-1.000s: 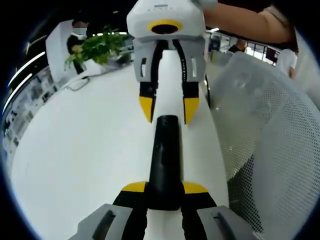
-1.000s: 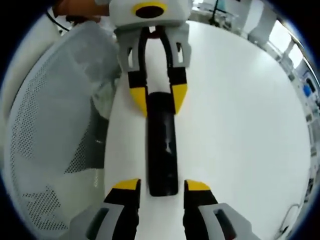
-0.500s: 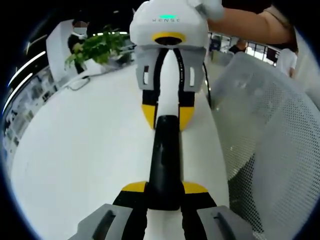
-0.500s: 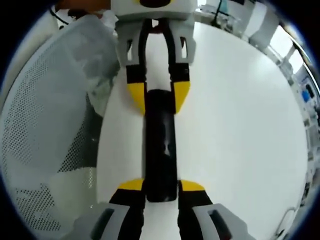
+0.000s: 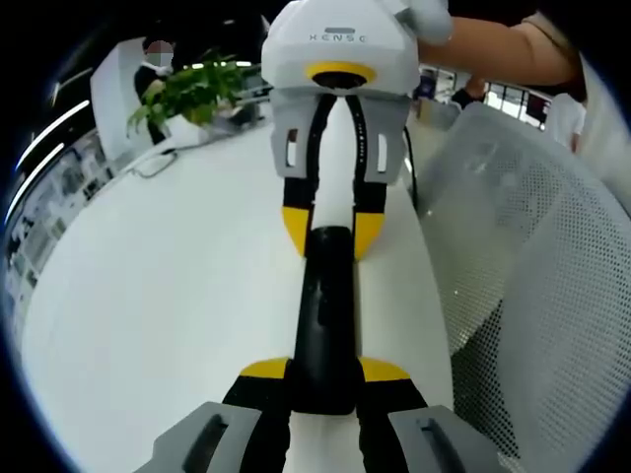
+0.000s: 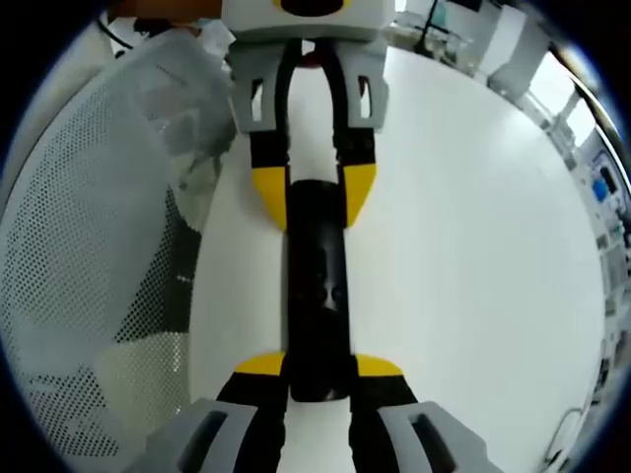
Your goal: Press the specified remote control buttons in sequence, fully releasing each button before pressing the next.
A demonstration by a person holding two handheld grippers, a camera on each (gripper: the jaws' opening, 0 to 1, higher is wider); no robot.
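Note:
A long black remote control [image 5: 323, 305] lies lengthwise on the white table [image 5: 148, 296], held at both ends. In the left gripper view, my left gripper [image 5: 323, 370] is shut on its near end, with the yellow tips pressed against its sides. My right gripper [image 5: 331, 232] comes in from the top and its yellow tips clamp the far end. In the right gripper view the remote control [image 6: 315, 276] shows small buttons on its upper face. There my right gripper [image 6: 318, 365] is shut on the near end and my left gripper [image 6: 313, 195] holds the far one.
A white mesh chair back [image 5: 523, 276] stands close beside the table edge, also seen as the mesh chair back [image 6: 89, 246]. A green plant [image 5: 192, 94] and a cable [image 5: 158, 163] sit at the table's far side. A person's arm [image 5: 493, 44] reaches in above.
My right gripper has moved in over the remote's end and its jaws have narrowed from apart to shut on it. My left gripper kept its hold.

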